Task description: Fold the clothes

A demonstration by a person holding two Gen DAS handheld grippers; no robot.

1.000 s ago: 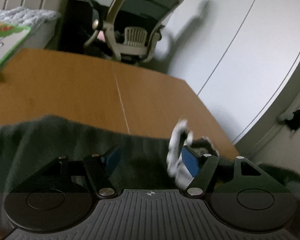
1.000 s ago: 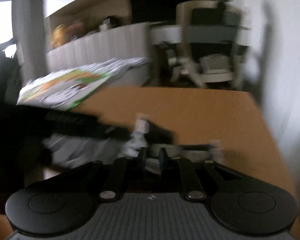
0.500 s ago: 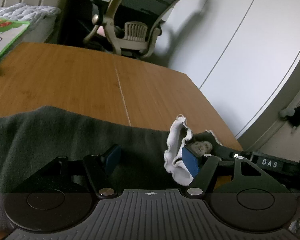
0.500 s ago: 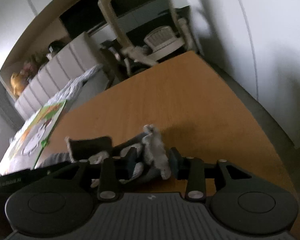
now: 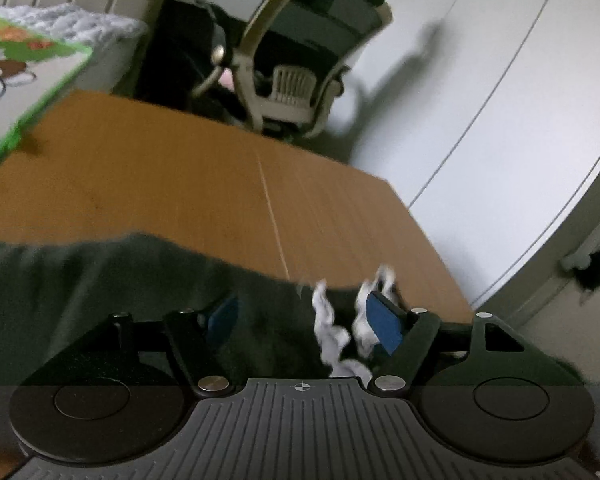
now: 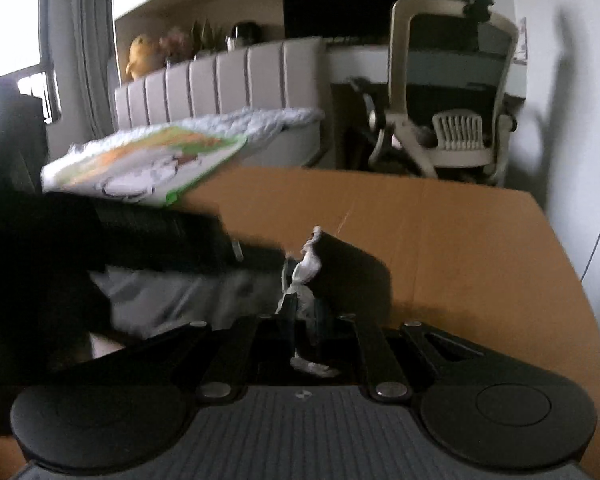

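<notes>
- Ahead of both jaws, wooden table (image 5: 172,184): largely bare.
- Dark green garment (image 5: 80,280): spread unfolded beneath the spread-apart left gripper (image 5: 304,316); folding barely begun.
- White lining edge (image 6: 306,268): pinched between the clenched right gripper (image 6: 303,312) jaws.

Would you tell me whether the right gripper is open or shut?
Shut: the right gripper pinches the garment's white edge.
</notes>
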